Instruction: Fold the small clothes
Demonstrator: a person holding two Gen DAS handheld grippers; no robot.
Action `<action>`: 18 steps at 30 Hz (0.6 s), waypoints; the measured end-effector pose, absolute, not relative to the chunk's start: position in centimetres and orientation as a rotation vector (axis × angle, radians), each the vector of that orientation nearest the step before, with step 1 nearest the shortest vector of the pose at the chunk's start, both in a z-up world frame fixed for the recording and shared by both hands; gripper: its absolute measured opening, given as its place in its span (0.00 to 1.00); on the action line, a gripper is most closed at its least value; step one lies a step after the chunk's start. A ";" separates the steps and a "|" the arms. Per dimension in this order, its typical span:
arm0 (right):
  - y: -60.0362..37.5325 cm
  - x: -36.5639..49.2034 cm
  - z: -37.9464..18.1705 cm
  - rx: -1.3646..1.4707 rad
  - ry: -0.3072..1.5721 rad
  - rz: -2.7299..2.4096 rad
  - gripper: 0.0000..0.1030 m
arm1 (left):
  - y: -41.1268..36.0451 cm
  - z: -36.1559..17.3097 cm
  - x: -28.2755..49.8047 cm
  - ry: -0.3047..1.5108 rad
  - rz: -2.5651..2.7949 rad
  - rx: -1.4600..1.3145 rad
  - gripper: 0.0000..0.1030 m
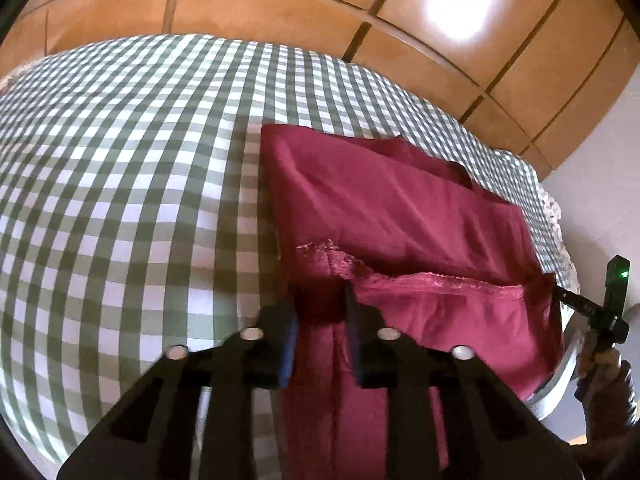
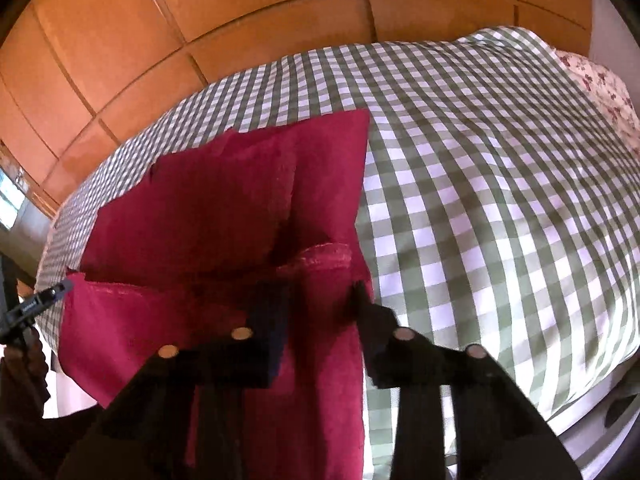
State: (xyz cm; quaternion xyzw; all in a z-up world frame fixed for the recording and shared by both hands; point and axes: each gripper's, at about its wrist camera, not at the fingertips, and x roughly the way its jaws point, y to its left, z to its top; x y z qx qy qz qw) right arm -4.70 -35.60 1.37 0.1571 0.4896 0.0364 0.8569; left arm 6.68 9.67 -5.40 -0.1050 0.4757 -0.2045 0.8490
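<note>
While the crimson garment (image 1: 400, 216) is lying partly folded on the green-and-white checked cloth (image 1: 120, 180), I am holding one gripper at each of its near corners. The garment is sitting toward the near edge of the checked cloth, with its far fold resting flat on the cloth and its near portion hanging over the cloth's edge toward me. A lace-trimmed hem (image 1: 420, 280) is running across the garment between the two grippers.

I am keeping the left gripper (image 1: 320, 312) at the garment's near left corner; its jaws are standing narrowly apart with crimson fabric bunched between them, and they are pinching that fabric. I am keeping the right gripper (image 2: 320, 304) at the opposite near corner, likewise clamping a fold of the garment. In the left view the right gripper (image 1: 592, 308) is showing at the garment's far side, carried by a hand (image 1: 604, 364).

Beyond the checked cloth, orange-brown wooden panelling (image 1: 280, 4) is filling the background.
</note>
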 end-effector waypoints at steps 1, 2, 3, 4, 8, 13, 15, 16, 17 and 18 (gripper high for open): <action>-35.6 -4.9 1.6 0.323 1.026 0.074 0.08 | 9.8 -5.2 6.4 0.992 -0.440 -0.228 0.06; -35.5 -5.2 1.9 0.321 1.020 0.075 0.08 | 9.9 -4.9 6.2 0.980 -0.447 -0.229 0.06; -35.6 -5.5 2.4 0.321 1.011 0.080 0.07 | 10.0 -4.6 5.8 0.965 -0.453 -0.224 0.06; -35.5 -5.9 3.1 0.318 0.999 0.085 0.07 | 10.2 -4.1 5.3 0.949 -0.460 -0.214 0.06; -35.3 -6.7 6.0 0.305 0.935 0.106 0.07 | 10.8 -2.1 3.9 0.898 -0.460 -0.219 0.06; -35.6 -5.2 9.5 0.319 0.842 0.116 0.07 | 11.0 1.1 4.2 0.819 -0.454 -0.201 0.06; -36.1 -3.6 10.0 0.336 0.821 0.110 0.06 | 10.7 2.1 5.1 0.792 -0.449 -0.193 0.06; -36.3 -2.8 10.2 0.338 0.813 0.103 0.06 | 10.5 2.7 6.0 0.776 -0.440 -0.183 0.06; -36.5 -1.9 10.2 0.340 0.805 0.094 0.06 | 10.4 3.0 6.6 0.768 -0.432 -0.178 0.06; -36.9 -0.7 10.2 0.352 0.800 0.084 0.06 | 10.2 3.2 7.4 0.758 -0.424 -0.174 0.06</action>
